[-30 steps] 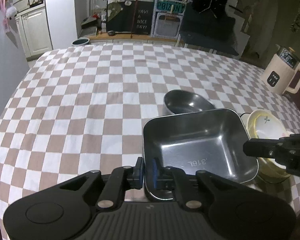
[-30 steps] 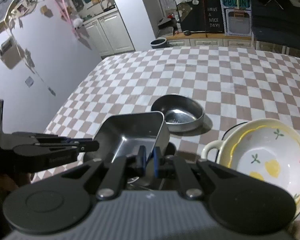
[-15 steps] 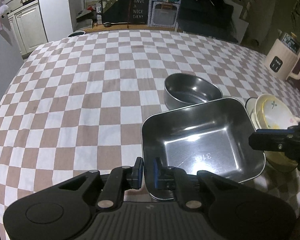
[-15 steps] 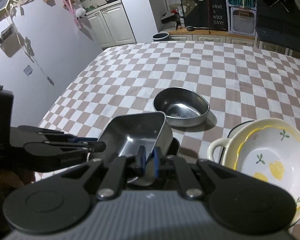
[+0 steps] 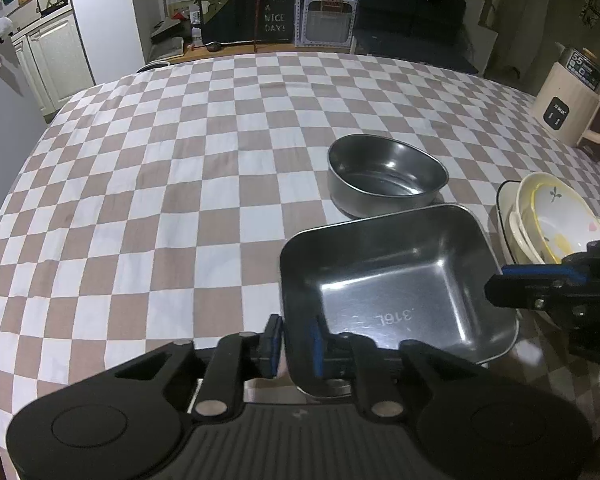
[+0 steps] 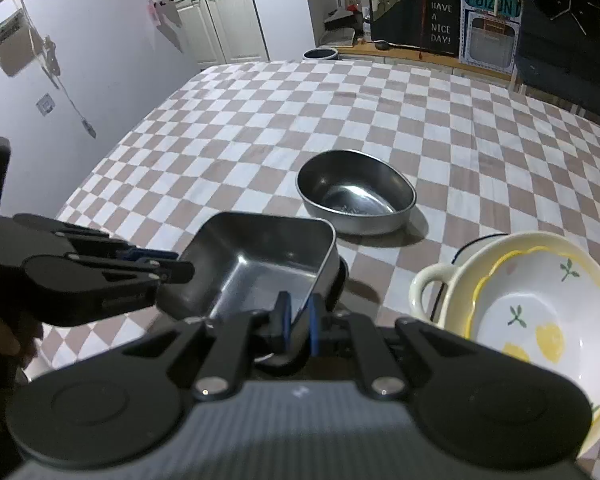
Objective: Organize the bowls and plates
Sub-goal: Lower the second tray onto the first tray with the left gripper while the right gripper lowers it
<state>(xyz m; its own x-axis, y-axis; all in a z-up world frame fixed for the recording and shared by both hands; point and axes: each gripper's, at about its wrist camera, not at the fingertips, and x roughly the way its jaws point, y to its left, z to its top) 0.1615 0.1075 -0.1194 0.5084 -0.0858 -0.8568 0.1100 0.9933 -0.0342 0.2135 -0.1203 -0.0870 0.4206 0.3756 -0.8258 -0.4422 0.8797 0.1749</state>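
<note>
A square steel tray (image 5: 400, 280) marked 316L hangs above the checkered table. My left gripper (image 5: 296, 340) is shut on its near rim. My right gripper (image 6: 298, 318) is shut on the opposite rim of the tray (image 6: 260, 256); it shows in the left wrist view at the tray's right side (image 5: 540, 284). A round steel bowl (image 5: 384, 174) stands on the table just beyond the tray, also in the right wrist view (image 6: 356, 198). A cream bowl with flower print (image 6: 540, 312) sits stacked in a white dish to the right, also in the left wrist view (image 5: 556, 220).
A cream electric kettle (image 5: 572, 100) stands at the table's far right edge. The checkered tablecloth (image 5: 180, 180) stretches to the left and back. Cabinets and a dark sign board stand beyond the far edge. A dark round object lies under the tray (image 6: 340, 276).
Both grippers have lifted the steel tray higher and the views have pulled back; the tray has tilted slightly. The round bowl and flower bowl have not moved.
</note>
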